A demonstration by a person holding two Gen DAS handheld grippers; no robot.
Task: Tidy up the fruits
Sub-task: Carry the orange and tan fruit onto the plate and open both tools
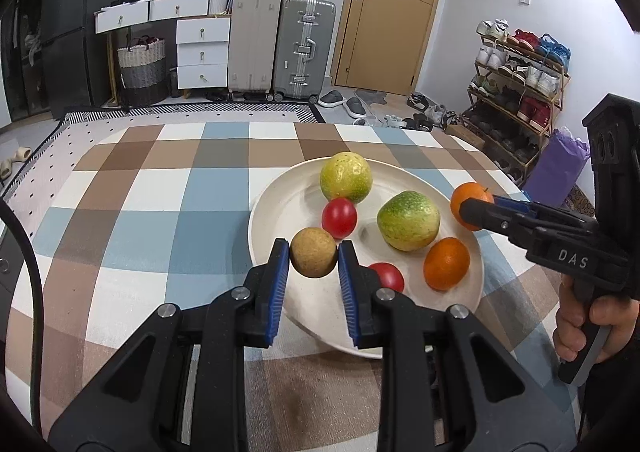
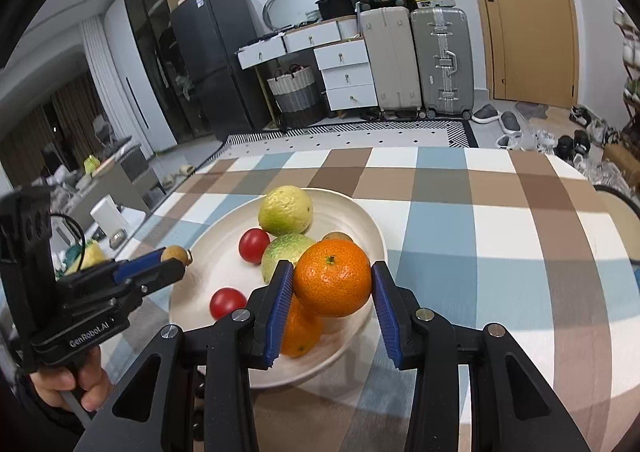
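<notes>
Left gripper (image 1: 313, 258) pinches a brown fruit (image 1: 313, 257) over the plate (image 1: 276, 196) rim at 7 o'clock. Right gripper (image 2: 332, 280) pinches an orange (image 2: 333, 279) over the plate at 3 o'clock. Both fruits are lifted clear, probably for sorting by kind. Limes, tomatoes and another orange sit on the plate.

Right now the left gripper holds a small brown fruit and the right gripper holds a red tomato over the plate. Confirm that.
Not quite. The right gripper holds an orange, not a tomato, as the right wrist view shows; both tomatoes lie on the plate. The left gripper does hold the small brown fruit.
</notes>
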